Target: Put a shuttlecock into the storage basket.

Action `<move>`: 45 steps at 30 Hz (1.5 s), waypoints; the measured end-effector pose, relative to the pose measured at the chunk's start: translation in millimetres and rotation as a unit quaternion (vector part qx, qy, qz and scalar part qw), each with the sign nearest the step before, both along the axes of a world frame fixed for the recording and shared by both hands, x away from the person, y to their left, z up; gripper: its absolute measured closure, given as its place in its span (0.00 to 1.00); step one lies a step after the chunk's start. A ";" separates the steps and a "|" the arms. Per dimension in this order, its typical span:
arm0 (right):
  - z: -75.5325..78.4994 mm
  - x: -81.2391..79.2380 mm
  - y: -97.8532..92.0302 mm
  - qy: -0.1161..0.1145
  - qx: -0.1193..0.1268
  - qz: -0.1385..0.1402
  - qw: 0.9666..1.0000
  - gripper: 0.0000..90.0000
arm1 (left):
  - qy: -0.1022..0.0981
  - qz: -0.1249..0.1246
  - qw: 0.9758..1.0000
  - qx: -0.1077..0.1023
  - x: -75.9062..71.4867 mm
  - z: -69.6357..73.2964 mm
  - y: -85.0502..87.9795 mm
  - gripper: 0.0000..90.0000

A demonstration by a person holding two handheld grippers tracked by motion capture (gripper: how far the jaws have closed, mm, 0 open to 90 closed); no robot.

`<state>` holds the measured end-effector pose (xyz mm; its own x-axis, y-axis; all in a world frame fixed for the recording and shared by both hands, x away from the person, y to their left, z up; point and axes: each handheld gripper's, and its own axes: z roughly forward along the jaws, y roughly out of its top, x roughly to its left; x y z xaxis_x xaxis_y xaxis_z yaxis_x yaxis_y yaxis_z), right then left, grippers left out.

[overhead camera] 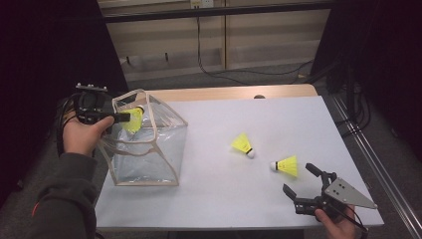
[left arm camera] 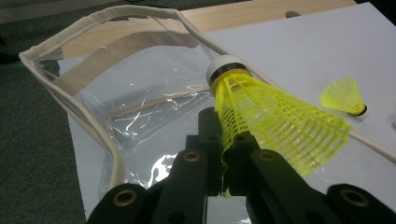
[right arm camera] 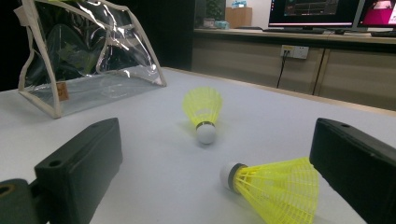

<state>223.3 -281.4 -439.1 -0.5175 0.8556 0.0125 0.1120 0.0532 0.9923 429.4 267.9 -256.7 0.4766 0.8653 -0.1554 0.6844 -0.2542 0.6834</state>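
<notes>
My left gripper (overhead camera: 124,118) (left arm camera: 224,135) is shut on the skirt of a yellow shuttlecock (overhead camera: 133,121) (left arm camera: 275,116). Its white cork points over the open mouth of a clear plastic bag (overhead camera: 149,144) (left arm camera: 140,93) with beige trim, at the table's left. Two more yellow shuttlecocks lie on the white surface: one mid-table (overhead camera: 242,144) (right arm camera: 203,109), one nearer the right (overhead camera: 287,165) (right arm camera: 275,191). My right gripper (overhead camera: 298,178) (right arm camera: 217,154) stands open just in front of the nearer one, with that shuttlecock's skirt close to its right jaw and nothing gripped.
The white table top (overhead camera: 224,194) ends close to the right gripper at the front right. A wooden strip (overhead camera: 234,92) runs along the back edge. Cables (overhead camera: 234,74) lie on the floor beyond. Monitors (right arm camera: 313,11) stand on a far counter.
</notes>
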 end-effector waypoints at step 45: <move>0.6 -0.1 -0.8 -0.002 0.000 0.001 1.000 0.03 | 0.021 0.037 0.999 0.018 14.0 -13.8 -6.9 0.97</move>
<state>223.2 -282.2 -438.5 -0.5201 0.8541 0.0108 0.1076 0.0529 0.9928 443.4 261.0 -270.5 0.4049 0.9033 -0.1417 0.7296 -0.2258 0.6455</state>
